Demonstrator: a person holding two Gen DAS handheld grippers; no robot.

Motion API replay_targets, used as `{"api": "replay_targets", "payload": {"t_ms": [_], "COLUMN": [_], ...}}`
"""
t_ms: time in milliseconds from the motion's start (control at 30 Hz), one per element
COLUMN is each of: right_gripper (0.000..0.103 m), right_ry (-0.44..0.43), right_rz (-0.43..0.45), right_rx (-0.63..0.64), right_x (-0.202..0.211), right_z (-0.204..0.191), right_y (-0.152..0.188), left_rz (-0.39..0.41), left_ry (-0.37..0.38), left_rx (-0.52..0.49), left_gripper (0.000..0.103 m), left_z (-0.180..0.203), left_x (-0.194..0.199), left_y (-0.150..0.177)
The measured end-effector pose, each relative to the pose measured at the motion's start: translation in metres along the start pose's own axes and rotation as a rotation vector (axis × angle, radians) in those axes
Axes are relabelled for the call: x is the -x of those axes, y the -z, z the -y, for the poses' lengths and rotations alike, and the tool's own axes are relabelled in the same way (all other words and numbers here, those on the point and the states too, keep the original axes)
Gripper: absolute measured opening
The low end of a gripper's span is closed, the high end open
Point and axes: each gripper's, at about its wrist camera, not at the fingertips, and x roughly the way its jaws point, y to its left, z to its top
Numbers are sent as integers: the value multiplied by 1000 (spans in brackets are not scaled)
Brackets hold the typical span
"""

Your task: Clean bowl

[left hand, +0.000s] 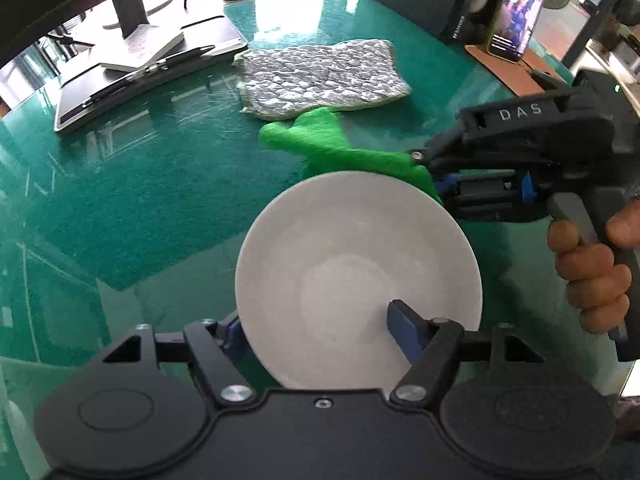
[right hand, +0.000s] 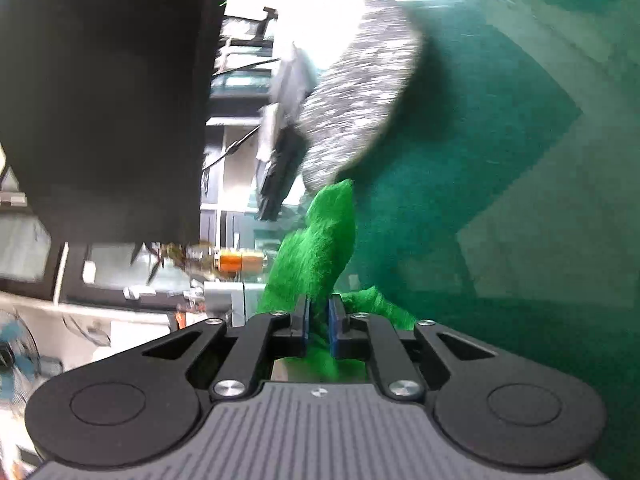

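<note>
A white bowl [left hand: 352,248] sits on the green glass table [left hand: 140,200], empty and pale inside. My left gripper [left hand: 316,330] points down over its near side. One finger is outside the left rim and the other blue pad [left hand: 402,330] is inside, over the bowl's floor. The jaws stand wide and I see no pad pressing the wall. My right gripper [right hand: 318,320] is shut on a bright green cloth [right hand: 320,240]. In the left wrist view this gripper [left hand: 420,160] reaches in from the right, and the green cloth [left hand: 320,140] trails just beyond the bowl's far rim.
A grey quilted mat [left hand: 320,76] lies behind the green cloth. A dark tablet with an open notebook [left hand: 140,76] is at the far left. A phone [left hand: 518,16] stands lit at the far right beside a dark box. A hand [left hand: 592,272] holds the right gripper's handle.
</note>
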Motion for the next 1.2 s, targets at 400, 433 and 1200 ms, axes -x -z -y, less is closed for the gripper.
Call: {"api": "replay_targets", "payload": {"t_ms": [400,433,1200], "right_gripper": [11,11,12], "right_ry": [-2,1,-4], "right_rz": [-58,-55,-75], "right_rx": [-52,-49,-37], "right_x": [50,47,19], "right_z": [22,21,16], "right_y": [40,38,17], "left_rz": [0,6,66], "left_ry": [-10,-16,-91], "left_rx": [-42,-30,127], "left_gripper": [100,100,50], "left_z": [4,5,15], "left_x": [-8,-8,7], "left_y": [6,8,11]}}
